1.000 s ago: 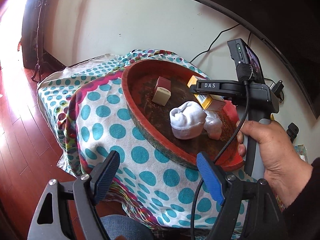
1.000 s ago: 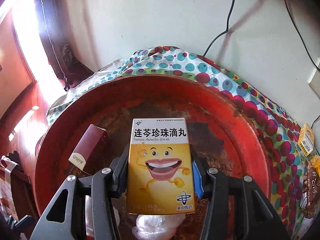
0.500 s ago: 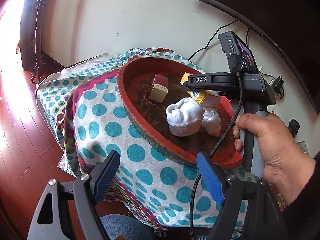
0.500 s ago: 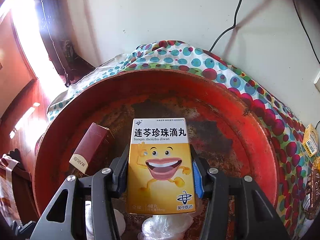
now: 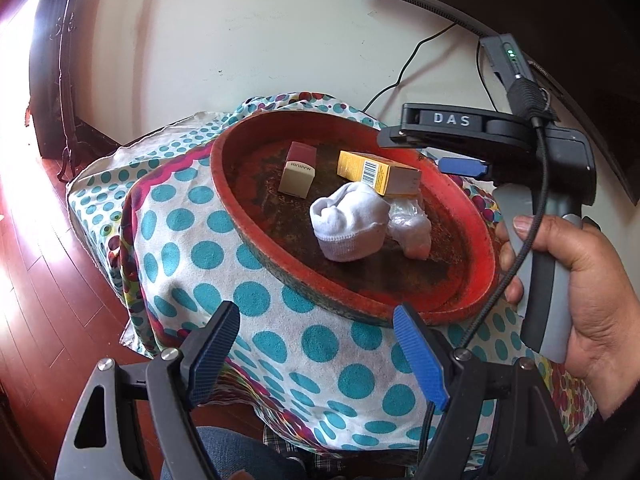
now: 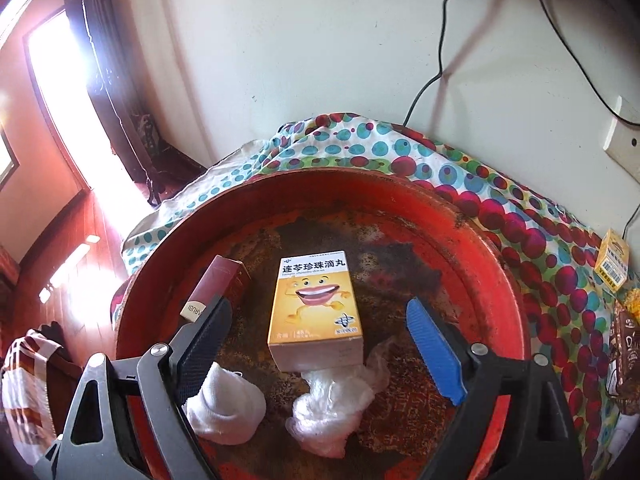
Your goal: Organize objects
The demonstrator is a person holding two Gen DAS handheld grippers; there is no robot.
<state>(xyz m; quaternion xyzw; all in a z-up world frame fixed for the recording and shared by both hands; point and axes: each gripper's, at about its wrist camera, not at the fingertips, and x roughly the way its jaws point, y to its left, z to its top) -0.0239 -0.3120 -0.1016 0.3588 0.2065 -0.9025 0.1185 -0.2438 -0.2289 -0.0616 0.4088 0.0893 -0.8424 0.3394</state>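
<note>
spotty cloth (image 5: 276, 344) under red tray (image 6: 516, 300). right gripper (image 6: 320, 344) spread wide, yellow pill box (image 6: 316, 308) lies free at twelve o'clock. lift straight back, don't bump it. left gripper (image 5: 320, 356) spread too, empty.

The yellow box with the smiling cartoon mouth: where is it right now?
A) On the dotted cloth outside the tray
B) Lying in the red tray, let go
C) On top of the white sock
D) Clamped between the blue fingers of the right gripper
B: the yellow box lies in the red tray, with the right gripper spread open and both fingers clear of its sides.
</note>
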